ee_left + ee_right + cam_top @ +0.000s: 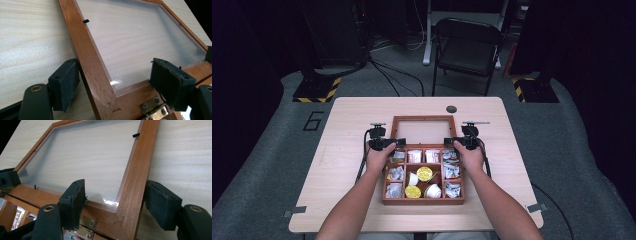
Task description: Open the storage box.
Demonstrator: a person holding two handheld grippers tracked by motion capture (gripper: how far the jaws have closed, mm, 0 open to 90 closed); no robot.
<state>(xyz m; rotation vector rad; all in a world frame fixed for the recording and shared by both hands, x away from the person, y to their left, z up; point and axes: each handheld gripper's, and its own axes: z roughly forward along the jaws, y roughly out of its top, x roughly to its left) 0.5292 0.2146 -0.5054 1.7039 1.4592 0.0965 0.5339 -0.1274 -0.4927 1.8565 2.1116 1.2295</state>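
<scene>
From above, the wooden box (423, 172) sat mid-surface, its glazed lid (423, 130) lying flat behind it. The left claw (113, 83) and right claw (120, 203) each gaped astride a lid rail near the hinges, unclamped; any closing seemingly remained undone.

box (423, 199) mid-table (352, 130) | lid (423, 120) lying open behind it | chair (466, 47) beyond table

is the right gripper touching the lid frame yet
Touching. In the right gripper view, the right gripper straddles the lid frame, its outer pad pressed against the wood's edge.
</scene>
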